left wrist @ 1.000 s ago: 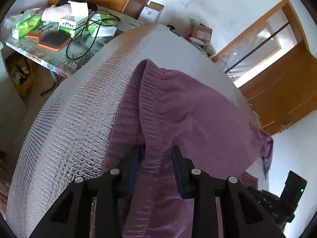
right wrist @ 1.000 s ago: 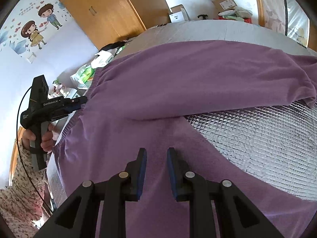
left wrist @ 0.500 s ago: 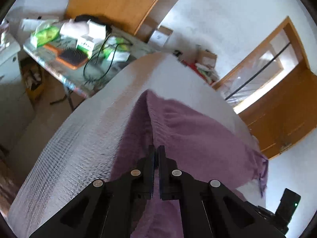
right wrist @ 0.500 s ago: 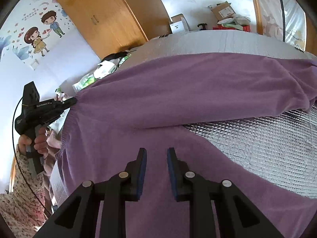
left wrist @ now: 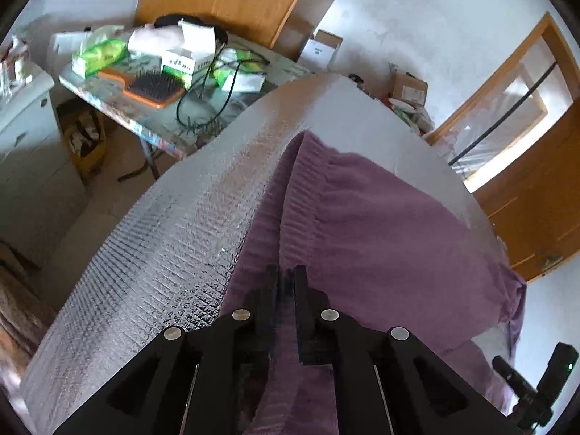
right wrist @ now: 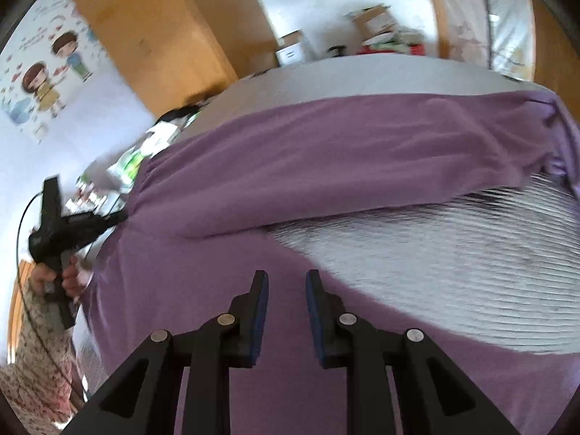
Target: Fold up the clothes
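Pinching a raised ridge of ribbed knit, the left hand-held gripper (left wrist: 286, 282) has its black fingers nearly together on the waistband of the purple trousers (left wrist: 380, 239); its jaws have just eased slightly apart, with the cloth between them. From that grip the elastic band, finely corrugated, climbs toward twelve o'clock as a narrow peak, and the soft, fleecy legs spread away toward three o'clock. Under the garment lies the surface (left wrist: 163, 239), covered in silvery quilted foil with a fine diamond embossing. Beyond it, at eleven o'clock, a cluttered side table (left wrist: 119, 105) carries an orange paddle hairbrush (left wrist: 152, 88) with dark bristles. The right hand-held gripper (right wrist: 286, 282) hovers with its blue-padded fingers parted and nothing between them, above a smooth stretch of the same trousers; at nine o'clock in its view a hand (right wrist: 67, 277) grasps the left tool's black handle.
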The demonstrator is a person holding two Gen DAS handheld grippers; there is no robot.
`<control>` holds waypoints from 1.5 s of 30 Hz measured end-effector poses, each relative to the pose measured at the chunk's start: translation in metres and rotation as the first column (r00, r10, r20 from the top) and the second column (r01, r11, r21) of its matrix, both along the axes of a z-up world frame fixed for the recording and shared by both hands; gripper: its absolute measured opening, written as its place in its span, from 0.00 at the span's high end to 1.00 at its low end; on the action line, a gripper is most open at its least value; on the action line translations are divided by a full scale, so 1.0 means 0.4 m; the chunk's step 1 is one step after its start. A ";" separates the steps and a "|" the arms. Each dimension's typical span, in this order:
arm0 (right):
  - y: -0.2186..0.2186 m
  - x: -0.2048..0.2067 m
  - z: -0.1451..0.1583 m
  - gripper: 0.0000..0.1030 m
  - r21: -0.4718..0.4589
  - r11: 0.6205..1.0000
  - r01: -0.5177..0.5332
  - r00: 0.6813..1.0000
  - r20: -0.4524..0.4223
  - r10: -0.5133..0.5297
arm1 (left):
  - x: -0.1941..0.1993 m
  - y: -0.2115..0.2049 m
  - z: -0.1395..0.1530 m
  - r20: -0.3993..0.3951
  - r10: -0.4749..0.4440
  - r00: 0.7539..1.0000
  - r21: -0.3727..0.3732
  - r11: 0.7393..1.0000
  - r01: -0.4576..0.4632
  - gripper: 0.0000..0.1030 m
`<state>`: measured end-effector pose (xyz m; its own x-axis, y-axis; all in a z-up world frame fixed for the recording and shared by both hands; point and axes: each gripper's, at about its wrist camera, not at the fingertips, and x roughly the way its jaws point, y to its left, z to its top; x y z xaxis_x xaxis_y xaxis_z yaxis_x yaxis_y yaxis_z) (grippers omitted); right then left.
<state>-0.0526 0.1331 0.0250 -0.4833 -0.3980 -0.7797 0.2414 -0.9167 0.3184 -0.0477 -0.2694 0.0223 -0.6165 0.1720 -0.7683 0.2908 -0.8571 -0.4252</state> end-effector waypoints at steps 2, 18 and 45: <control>0.047 -0.005 0.003 0.79 0.009 0.998 0.060 0.998 -0.003 -0.060 | 0.014 0.009 0.028 -0.028 0.006 1.000 -0.031 1.000 -0.007 0.86; 0.405 0.050 0.101 0.79 0.135 0.925 0.355 0.934 -0.091 -0.345 | -0.002 0.496 0.181 -0.145 -0.564 0.813 -0.165 0.824 0.543 0.79; 0.516 -0.134 -0.061 0.73 0.311 0.852 0.421 0.907 -0.116 -0.405 | -0.108 0.890 0.036 0.098 -0.728 0.679 -0.512 0.548 0.661 0.64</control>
